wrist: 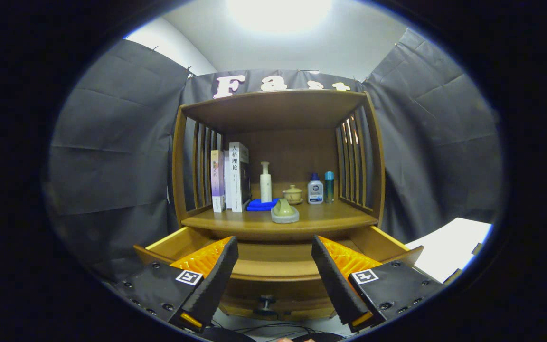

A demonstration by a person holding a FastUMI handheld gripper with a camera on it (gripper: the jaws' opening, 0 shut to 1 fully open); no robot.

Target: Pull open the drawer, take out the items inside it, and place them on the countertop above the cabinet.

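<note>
- A wooden cabinet (273,114) stands against a dark cloth wall, seen head-on from the gripper's own camera.
- The drawer (273,268) at the cabinet's base is pulled open toward the camera. It is warm brown wood with low side walls that flare outward at left and right, and a dark round knob (266,301) sits low on its front face, centred.
- The part of the drawer's floor that shows between the fingers is bare wood; the fingers hide its left and right parts.
- The gripper (273,259) hovers over the open drawer with its jaws spread wide and holding nothing. Each finger stands over one side of the drawer, and the knob lies below the gap between them.
- Above the drawer, the bench (325,219) is the cabinet's wooden countertop, roofed over and fenced by slatted sides.
- At the bench's left rear stand upright books (231,176), close to the left slats.
- Beside them is a pale pump bottle (265,183) behind a folded blue cloth (260,204).
- Near the middle of the front edge sits a greenish item on a grey base (285,212).
- Behind it is a small lidded cup (293,194), then a white bottle with a blue cap (315,189) and a slim teal bottle (329,186) toward the right slats.
- Open wood remains along the bench's front edge, at the left front corner and across the right front.
</note>
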